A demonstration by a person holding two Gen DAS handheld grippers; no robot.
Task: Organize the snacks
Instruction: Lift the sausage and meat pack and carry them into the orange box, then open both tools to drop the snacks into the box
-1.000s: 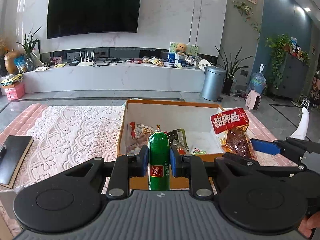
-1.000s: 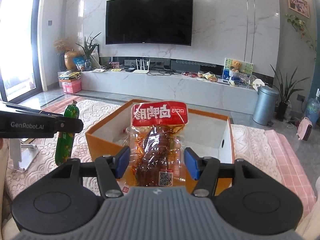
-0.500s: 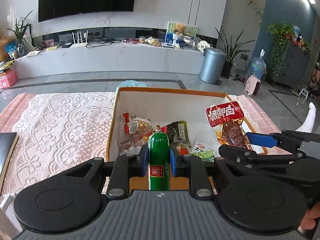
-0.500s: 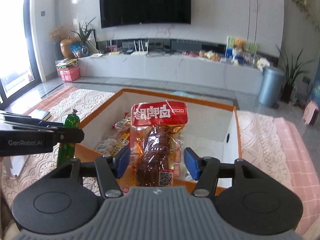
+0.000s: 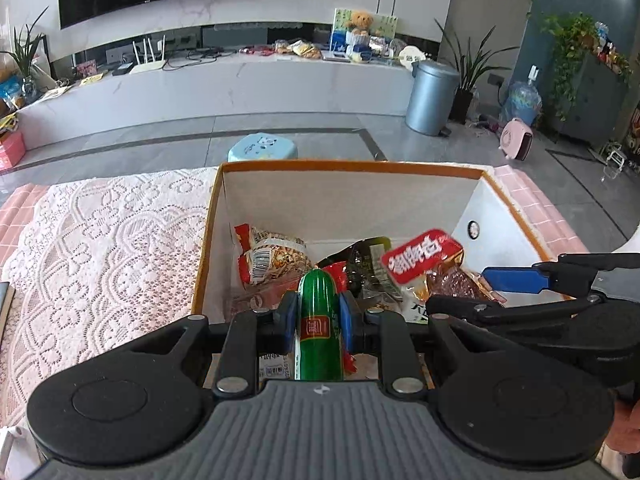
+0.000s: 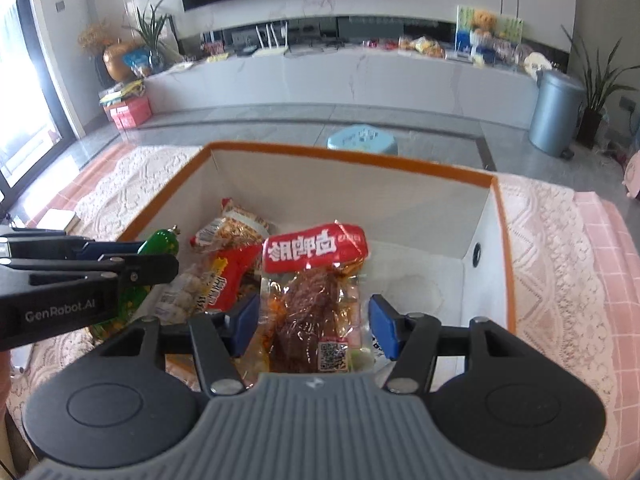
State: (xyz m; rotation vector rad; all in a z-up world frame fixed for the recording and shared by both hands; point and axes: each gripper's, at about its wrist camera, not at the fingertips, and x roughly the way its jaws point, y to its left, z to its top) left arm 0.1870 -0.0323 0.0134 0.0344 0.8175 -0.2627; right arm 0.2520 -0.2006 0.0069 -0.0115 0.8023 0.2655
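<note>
left wrist | left gripper [image 5: 318, 316] clamps green sausage [image 5: 319, 312] | over box [image 5: 352, 167]

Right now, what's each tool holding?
Left tool: shut on the green sausage.
Right tool: shut on the red-topped meat packet.

the tabletop [image 5: 532, 204], under a lace cloth [image 5: 108, 248], carries the box [image 5: 348, 166] ahead of both jaws, cloth spreading either side.
</note>
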